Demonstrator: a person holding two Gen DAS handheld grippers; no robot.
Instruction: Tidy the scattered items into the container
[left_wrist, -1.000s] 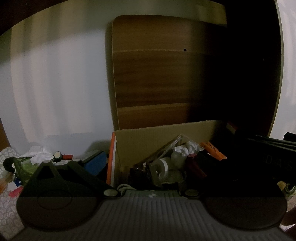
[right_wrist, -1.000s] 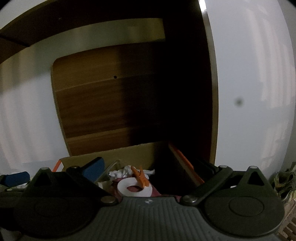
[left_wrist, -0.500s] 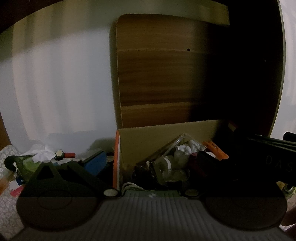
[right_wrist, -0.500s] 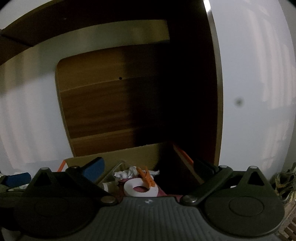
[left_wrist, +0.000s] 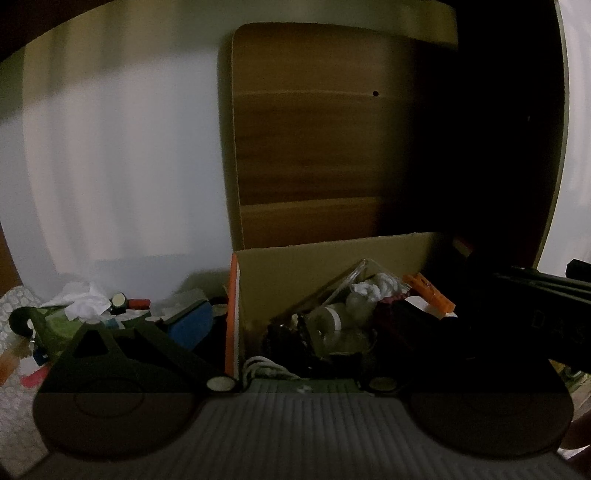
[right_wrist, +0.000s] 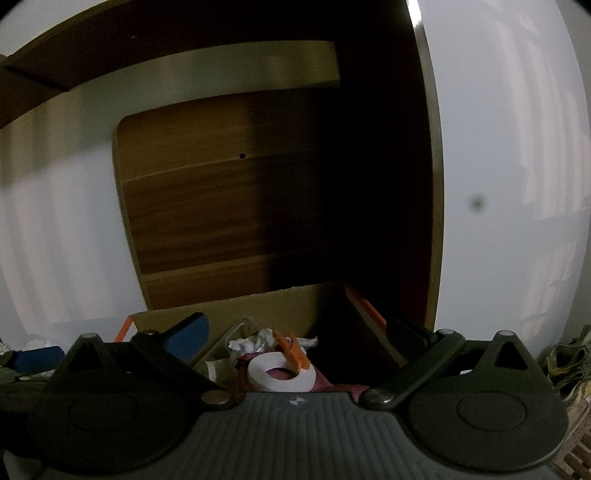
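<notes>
An open cardboard box (left_wrist: 332, 254) with an orange-edged flap holds several items: a clear plastic packet, crumpled white paper (left_wrist: 373, 288), a tape roll (left_wrist: 328, 325) and an orange clothes peg (left_wrist: 428, 295). In the right wrist view the box (right_wrist: 258, 306) shows a white tape roll (right_wrist: 282, 376) with the orange peg (right_wrist: 291, 349) on it. My left gripper (left_wrist: 299, 328) is open, its blue-padded finger (left_wrist: 192, 321) left of the box wall. My right gripper (right_wrist: 295, 339) is open and empty above the box, its blue finger (right_wrist: 184, 336) at the left.
Scattered things lie left of the box in the left wrist view: crumpled tissue (left_wrist: 85, 299), a green item (left_wrist: 55, 325), a small red-and-white object (left_wrist: 129, 302). A wooden panel (left_wrist: 306, 147) stands behind the box against a white wall. Shoes (right_wrist: 569, 362) lie at far right.
Both views have shifted slightly: the box and panel have drifted right in the left view, and the tape roll sits lower and nearer in the right view. Jaws unchanged.
</notes>
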